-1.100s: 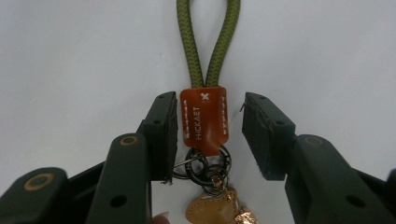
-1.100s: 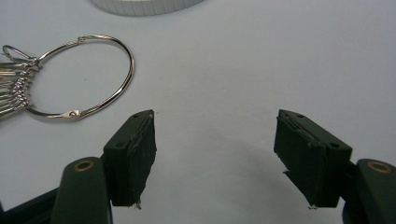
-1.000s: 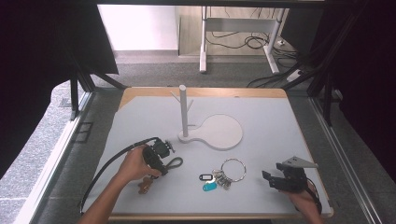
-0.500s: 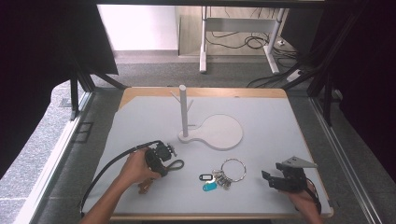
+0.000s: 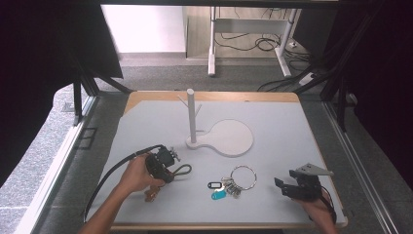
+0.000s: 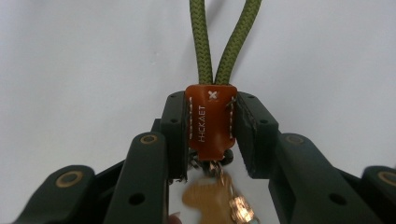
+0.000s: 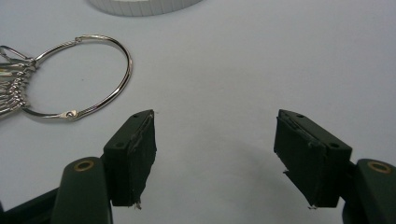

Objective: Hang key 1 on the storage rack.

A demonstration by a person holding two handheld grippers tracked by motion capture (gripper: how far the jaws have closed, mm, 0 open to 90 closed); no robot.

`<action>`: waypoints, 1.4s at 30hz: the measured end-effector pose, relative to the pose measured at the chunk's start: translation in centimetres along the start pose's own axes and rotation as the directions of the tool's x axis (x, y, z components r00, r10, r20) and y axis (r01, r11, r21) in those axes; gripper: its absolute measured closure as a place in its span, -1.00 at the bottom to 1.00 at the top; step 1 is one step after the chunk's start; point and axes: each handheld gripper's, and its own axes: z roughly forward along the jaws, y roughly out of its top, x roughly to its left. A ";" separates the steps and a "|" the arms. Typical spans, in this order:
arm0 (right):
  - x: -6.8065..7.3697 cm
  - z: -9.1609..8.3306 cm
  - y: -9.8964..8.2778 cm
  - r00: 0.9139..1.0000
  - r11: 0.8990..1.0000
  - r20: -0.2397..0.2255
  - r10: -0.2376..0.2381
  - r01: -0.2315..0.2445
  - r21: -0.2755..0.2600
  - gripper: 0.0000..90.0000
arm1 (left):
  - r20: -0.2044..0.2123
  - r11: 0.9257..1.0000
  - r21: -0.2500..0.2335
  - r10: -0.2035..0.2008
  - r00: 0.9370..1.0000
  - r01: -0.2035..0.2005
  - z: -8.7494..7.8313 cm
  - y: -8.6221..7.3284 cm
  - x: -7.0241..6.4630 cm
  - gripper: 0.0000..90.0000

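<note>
My left gripper (image 6: 211, 140) has just closed its jaws and now clamps the brown leather tab (image 6: 210, 122) of the olive cord keychain (image 5: 181, 170), which lies on the grey table mat (image 5: 292, 131) near its front left. My right gripper (image 7: 215, 154) rests with jaws spread and nothing between them, just beside the large key ring (image 7: 79, 77) at the mat's front right.

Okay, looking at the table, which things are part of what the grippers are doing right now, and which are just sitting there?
In hand:
- left gripper, just closed on the leather tab
- green cord loop running from that tab

Lying about:
- key ring with keys and tags
- peg stand on its white base
- right gripper, open, holding nothing
</note>
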 end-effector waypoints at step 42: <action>0.0 0.0 -0.1 1.000 1.000 0.001 0.004 -0.004 -0.004 -0.33 | 0.029 0.969 -0.243 -0.042 0.999 0.048 -8.5 -1.8 1.2 0.49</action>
